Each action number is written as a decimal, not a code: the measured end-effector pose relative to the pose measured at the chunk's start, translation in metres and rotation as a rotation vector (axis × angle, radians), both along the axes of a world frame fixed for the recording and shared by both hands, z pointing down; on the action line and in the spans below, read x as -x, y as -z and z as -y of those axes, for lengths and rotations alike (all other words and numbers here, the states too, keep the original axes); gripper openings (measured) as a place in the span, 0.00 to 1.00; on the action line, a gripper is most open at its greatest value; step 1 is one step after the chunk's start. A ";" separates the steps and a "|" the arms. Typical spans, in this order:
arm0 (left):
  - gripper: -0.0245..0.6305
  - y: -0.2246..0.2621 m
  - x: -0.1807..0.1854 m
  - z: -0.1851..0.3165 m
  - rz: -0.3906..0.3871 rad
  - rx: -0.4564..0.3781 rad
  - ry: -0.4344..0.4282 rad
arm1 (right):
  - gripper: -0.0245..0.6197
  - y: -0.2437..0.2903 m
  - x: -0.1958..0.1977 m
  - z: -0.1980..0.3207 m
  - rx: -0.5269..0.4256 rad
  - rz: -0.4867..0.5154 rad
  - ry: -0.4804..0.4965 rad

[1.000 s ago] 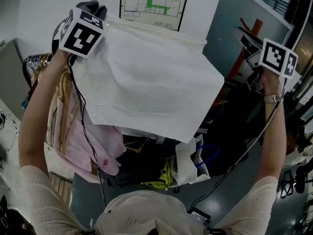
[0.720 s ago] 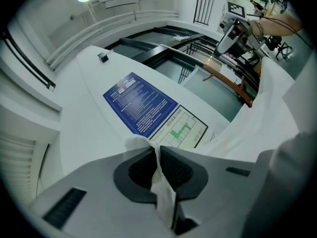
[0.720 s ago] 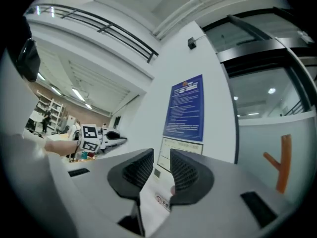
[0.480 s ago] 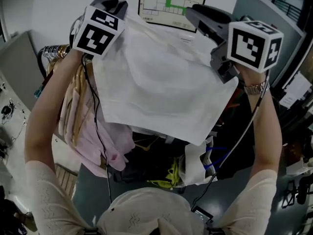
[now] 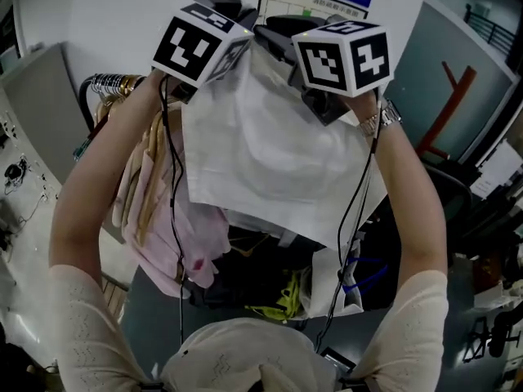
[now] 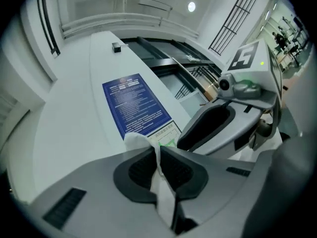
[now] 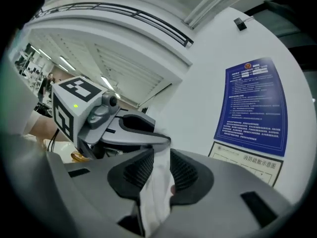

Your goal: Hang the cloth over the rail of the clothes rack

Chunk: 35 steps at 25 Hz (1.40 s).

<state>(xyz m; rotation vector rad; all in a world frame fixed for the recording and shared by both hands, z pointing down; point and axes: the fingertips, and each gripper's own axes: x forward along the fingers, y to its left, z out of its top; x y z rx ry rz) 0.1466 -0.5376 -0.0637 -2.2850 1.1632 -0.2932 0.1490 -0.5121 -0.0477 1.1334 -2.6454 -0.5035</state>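
here the white cloth (image 5: 270,162) is held up in front of the wall (image 5: 98,15) and hangs down from both claws. the left claw (image 6: 157,155) is closed almost fully on an upper edge of the cloth, and the right claw (image 7: 157,158) is pinched on the cloth too. the two claws are seen just beside each other. the rail (image 5: 110,82), loaded with pink garments (image 5: 176,235), is seen at the left.
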 end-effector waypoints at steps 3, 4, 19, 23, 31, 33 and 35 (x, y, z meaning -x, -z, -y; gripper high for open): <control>0.08 0.003 -0.001 -0.004 0.015 -0.005 -0.019 | 0.18 -0.003 0.004 0.012 0.012 -0.028 -0.029; 0.08 0.002 0.000 -0.004 0.019 -0.003 -0.022 | 0.18 -0.005 0.006 0.016 0.021 -0.042 -0.036; 0.08 -0.017 0.004 -0.009 0.243 -0.049 0.045 | 0.08 -0.009 -0.004 0.041 0.043 -0.056 -0.125; 0.08 -0.009 0.028 -0.020 0.260 -0.094 0.093 | 0.08 -0.009 -0.017 0.048 0.076 0.007 -0.143; 0.08 -0.075 0.043 -0.087 0.337 0.121 -0.092 | 0.08 -0.005 -0.019 0.051 0.041 0.007 -0.197; 0.08 -0.090 0.040 -0.093 0.325 0.140 -0.108 | 0.08 -0.004 -0.024 0.056 0.049 0.047 -0.220; 0.08 -0.102 0.040 -0.086 0.323 0.154 -0.086 | 0.08 -0.005 -0.029 0.058 0.074 0.074 -0.221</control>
